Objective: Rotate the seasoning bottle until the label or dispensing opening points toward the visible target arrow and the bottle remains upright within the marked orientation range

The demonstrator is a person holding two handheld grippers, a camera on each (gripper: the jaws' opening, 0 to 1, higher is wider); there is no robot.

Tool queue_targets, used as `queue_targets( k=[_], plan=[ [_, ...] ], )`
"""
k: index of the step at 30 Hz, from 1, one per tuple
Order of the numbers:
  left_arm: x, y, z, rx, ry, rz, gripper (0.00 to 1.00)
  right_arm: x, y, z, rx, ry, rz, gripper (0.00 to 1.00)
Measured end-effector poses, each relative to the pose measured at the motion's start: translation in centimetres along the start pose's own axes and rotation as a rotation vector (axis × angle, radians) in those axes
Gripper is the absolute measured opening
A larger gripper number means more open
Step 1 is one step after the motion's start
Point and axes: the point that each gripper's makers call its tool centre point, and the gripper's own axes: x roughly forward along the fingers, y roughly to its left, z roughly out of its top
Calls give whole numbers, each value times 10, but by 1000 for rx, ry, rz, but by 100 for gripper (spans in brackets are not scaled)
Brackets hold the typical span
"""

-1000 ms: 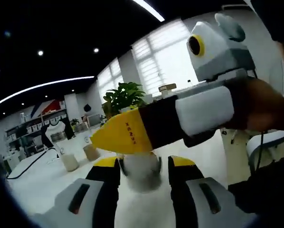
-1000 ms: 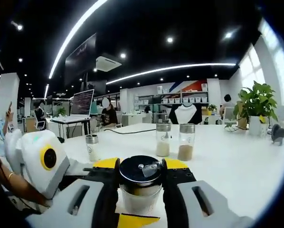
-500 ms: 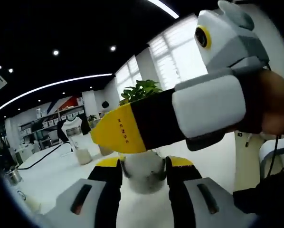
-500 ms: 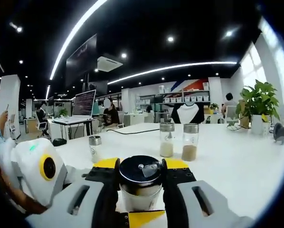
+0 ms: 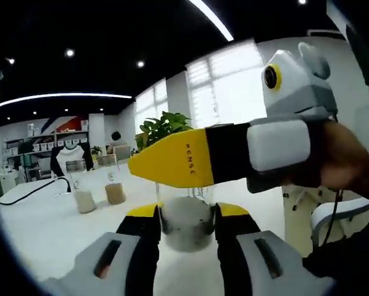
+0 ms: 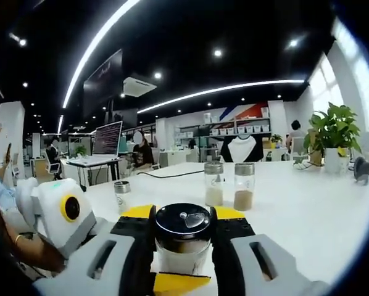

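You held the upright bottle (image 6: 183, 237) tight in both tools (image 5: 186, 225) (image 6: 183, 243), no arrow seen, so turning seemed unfinished.

Open office; dark ceiling (image 6: 190, 37), strip lights (image 6: 221, 90), bright windows (image 5: 224, 89).

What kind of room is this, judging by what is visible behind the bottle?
Probably an open-plan office or lab: a long white table, a monitor on a desk, shelves along the far wall, and a potted plant.

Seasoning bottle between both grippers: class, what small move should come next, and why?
Probably a slight twist. Both the right gripper and left gripper clamp the upright seasoning bottle; its lid tab shows, but no target arrow confirms alignment.
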Motion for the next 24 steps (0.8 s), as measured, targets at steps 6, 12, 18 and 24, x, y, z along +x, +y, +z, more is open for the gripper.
queue_targets(
  k=[6, 12, 18, 24],
  plan=[
    [-4, 1, 6, -27, -36, -68, 35, 0, 9, 6, -37, -5, 50, 32],
    [-10, 1, 10, -81, -66, -156, 35, 0, 17, 10, -33, -22, 108, 31],
    [-13, 0, 11, -95, -80, -241, 35, -1, 23, 10, -44, -27, 140, 31],
    [-17, -1, 11, -115, -95, -281, 35, -2, 29, 10, -65, -21, 171, 31]
  ],
)
